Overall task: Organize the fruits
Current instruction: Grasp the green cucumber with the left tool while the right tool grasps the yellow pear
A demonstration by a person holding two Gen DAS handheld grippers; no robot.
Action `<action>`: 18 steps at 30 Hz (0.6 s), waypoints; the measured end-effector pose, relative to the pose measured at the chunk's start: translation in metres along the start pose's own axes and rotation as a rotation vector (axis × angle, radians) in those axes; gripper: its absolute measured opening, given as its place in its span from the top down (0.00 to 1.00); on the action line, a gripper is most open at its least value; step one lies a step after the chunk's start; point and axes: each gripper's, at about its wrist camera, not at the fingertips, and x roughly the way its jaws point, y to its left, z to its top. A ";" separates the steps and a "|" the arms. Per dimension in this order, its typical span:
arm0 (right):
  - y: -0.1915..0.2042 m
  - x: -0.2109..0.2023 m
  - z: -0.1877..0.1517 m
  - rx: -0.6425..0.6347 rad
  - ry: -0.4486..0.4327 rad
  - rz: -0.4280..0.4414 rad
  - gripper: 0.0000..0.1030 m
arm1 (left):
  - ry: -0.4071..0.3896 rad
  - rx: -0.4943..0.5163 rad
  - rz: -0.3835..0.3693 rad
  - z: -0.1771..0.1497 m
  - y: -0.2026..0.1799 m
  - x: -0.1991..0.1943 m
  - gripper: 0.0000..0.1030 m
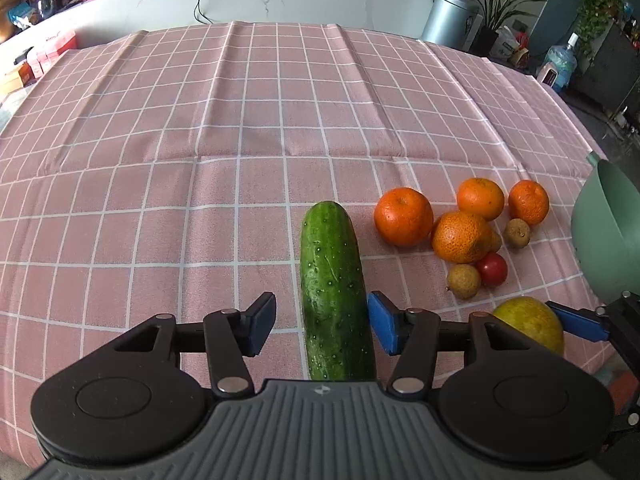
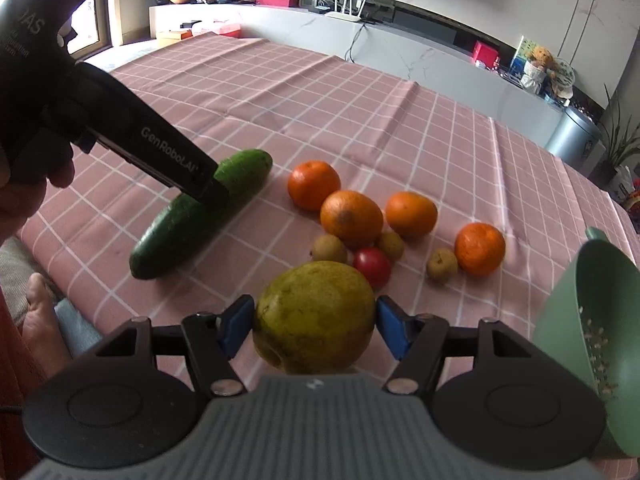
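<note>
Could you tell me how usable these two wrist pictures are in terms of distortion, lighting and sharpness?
Left wrist view: strong fisheye bowing of the checked tablecloth, soft even daylight, cucumber and left claw sharp. Right wrist view: same bowing, dark corners, bright window at upper left, a faint shadow beside the pear in the right claw, fruits sharp.

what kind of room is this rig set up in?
Probably a home living or dining area. A table under a pink checked tablecloth holds the fruit; behind it a long marble-look counter carries a router and boxes, and houseplants and a metal bin stand beside it.
</note>
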 end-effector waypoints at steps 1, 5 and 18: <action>-0.003 -0.001 -0.003 0.013 -0.002 0.001 0.38 | 0.000 0.008 0.009 0.001 -0.003 0.002 0.38; -0.010 -0.002 -0.006 0.058 -0.003 0.012 0.38 | -0.001 0.042 0.056 0.002 -0.011 0.008 0.39; -0.023 0.008 -0.009 0.193 0.009 0.078 0.38 | -0.002 0.028 0.063 -0.003 -0.010 0.018 0.58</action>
